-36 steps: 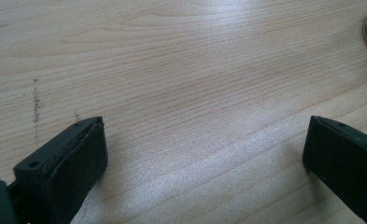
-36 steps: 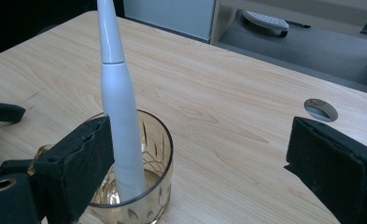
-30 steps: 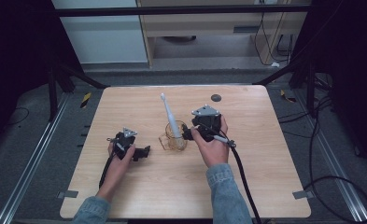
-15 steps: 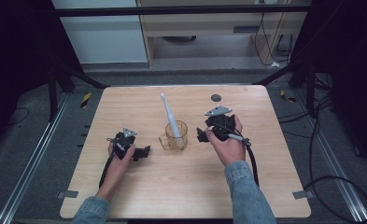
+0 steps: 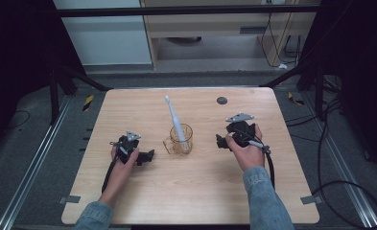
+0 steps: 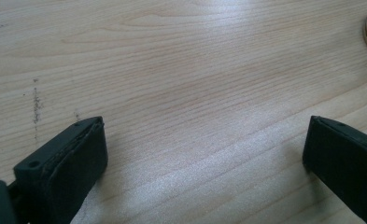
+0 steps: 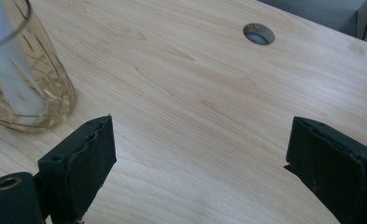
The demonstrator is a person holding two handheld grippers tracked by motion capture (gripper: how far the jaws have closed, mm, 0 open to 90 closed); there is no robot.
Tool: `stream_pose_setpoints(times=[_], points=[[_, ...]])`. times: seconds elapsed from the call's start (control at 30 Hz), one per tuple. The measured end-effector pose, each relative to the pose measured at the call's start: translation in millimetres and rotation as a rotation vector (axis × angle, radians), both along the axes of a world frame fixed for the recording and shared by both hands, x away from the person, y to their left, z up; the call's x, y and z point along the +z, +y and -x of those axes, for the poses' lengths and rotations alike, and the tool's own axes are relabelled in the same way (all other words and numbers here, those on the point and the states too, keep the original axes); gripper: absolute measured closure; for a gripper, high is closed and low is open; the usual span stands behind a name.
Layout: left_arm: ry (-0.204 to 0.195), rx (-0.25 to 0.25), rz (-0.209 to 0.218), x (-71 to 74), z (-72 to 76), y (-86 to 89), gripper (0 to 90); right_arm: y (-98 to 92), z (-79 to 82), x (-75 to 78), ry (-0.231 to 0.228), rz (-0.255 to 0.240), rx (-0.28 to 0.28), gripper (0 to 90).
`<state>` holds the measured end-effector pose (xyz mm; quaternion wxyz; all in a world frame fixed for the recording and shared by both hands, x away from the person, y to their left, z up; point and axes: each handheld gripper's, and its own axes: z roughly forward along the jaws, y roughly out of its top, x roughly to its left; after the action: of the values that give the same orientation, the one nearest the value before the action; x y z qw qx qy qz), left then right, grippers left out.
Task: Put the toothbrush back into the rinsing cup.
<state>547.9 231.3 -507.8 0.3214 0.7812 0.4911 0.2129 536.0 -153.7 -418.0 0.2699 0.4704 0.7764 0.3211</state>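
Withdrawn from the glass mug (image 5: 181,139), the right gripper (image 5: 223,142) now rests well to its right, jaws spread and empty. Left gripper (image 5: 148,156), likewise released, lies left of the mug; toothbrush (image 5: 174,118) stands inside it.

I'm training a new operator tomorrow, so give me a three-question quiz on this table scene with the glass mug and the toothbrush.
1. True or false: the right claw is shut on the toothbrush.
2. Where does the toothbrush stand? A) flat on the table B) in the glass mug C) in the left claw
3. Fill in: the dark round hole lies on the table's ____ side, away from the person.

Key: 1 false, both claws are open and hold nothing; 2 B, leaning in the mug; 3 far.
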Motion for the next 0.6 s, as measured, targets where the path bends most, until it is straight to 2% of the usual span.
stream_pose_setpoints(times=[0.1,0.43,0.6], points=[[0.000,0.000,0.000,0.0,0.0,0.0,0.0,-10.0,1.9,-7.6,0.017,0.015,-0.018,9.6],[0.000,-0.001,-0.001,0.0,0.0,0.1,0.0,-43.2,5.8,-35.9,0.063,-0.013,-0.098,10.8],[0.000,-0.001,-0.002,0.0,-0.1,0.0,0.0,-61.3,-2.4,-51.0,0.101,-0.015,-0.133,11.4]])
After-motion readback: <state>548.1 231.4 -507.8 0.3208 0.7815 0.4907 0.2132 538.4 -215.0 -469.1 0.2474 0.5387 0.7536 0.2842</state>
